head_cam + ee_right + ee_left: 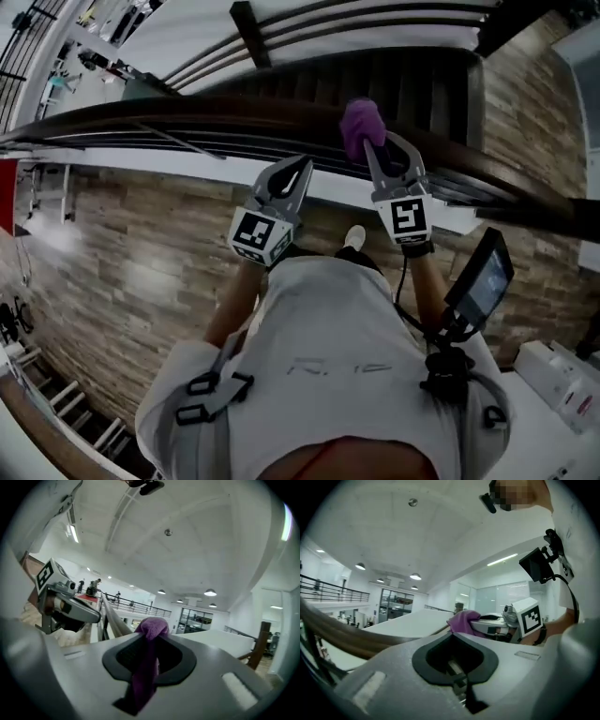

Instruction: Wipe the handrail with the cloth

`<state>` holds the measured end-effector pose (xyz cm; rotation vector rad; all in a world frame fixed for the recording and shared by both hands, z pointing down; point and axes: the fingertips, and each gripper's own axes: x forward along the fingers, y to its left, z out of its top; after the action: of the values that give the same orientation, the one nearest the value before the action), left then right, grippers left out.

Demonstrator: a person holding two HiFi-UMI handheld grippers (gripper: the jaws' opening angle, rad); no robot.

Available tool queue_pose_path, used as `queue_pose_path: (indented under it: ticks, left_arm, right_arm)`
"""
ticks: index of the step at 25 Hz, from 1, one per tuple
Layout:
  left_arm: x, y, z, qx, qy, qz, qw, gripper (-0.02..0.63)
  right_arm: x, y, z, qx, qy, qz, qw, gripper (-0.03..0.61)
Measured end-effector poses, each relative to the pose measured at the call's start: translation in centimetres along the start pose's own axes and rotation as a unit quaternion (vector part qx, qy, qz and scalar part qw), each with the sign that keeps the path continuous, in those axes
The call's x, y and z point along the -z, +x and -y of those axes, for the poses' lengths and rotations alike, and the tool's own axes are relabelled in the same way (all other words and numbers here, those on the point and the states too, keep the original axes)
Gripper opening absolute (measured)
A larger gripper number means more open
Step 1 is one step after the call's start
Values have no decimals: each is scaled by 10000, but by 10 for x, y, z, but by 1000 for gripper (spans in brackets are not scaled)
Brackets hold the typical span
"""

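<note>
Dark brown curved wooden handrail (187, 114), sweeping across the head view from far left down to the lower right, above thin dark railing bars (187, 145). Purple fleecy cloth (360, 124) bunched at the tip of the right gripper (386, 148), fingers clamped tight on it, a tail trailing back through the throat. Sitting right at the rail's top, though contact not certain. Left gripper (291, 173) just beside it on the left, short of the rail, fingers closed together on nothing.

Judged as the wiping stroke. Best done by pressing the bunched end flat onto the crown with a firm grip and dragging along the curve rather than straight, rolling over to catch the near face too. Better to lift the left gripper clear first if sweeping leftward.

Plenty of bare rail open to the left; less to the right, where sloping away. Open stairwell (394, 80) beyond the rail, so no overreaching. Wood-plank floor (141, 253) on the near side.
</note>
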<state>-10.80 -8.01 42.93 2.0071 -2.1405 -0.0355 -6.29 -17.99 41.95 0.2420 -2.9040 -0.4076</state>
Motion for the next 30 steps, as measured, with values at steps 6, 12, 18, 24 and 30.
queue_pose_path:
  ticks: [6, 12, 18, 24, 30]
  left_arm:
    - [15, -98, -114, -1440, 32, -114, 9895, 0]
    - [34, -190, -218, -2573, -48, -179, 9661, 0]
    - [49, -248, -308, -3164, -415, -213, 9475, 0]
    - [73, -272, -352, -3465, -669, -374, 9349, 0]
    - [90, -284, -366, -3667, -824, -543, 9251, 0]
  right_arm:
    - [-28, 92, -157, -1469, -126, 234, 9888, 61]
    - [-1, 209, -297, -2098, -253, -195, 9772, 61]
    - [23, 359, -380, -1805, -429, -759, 9797, 57]
    - [46, 458, -422, -1781, -893, -1261, 9718, 58]
    - [79, 499, -436, -1922, -1165, -2048, 9526, 55]
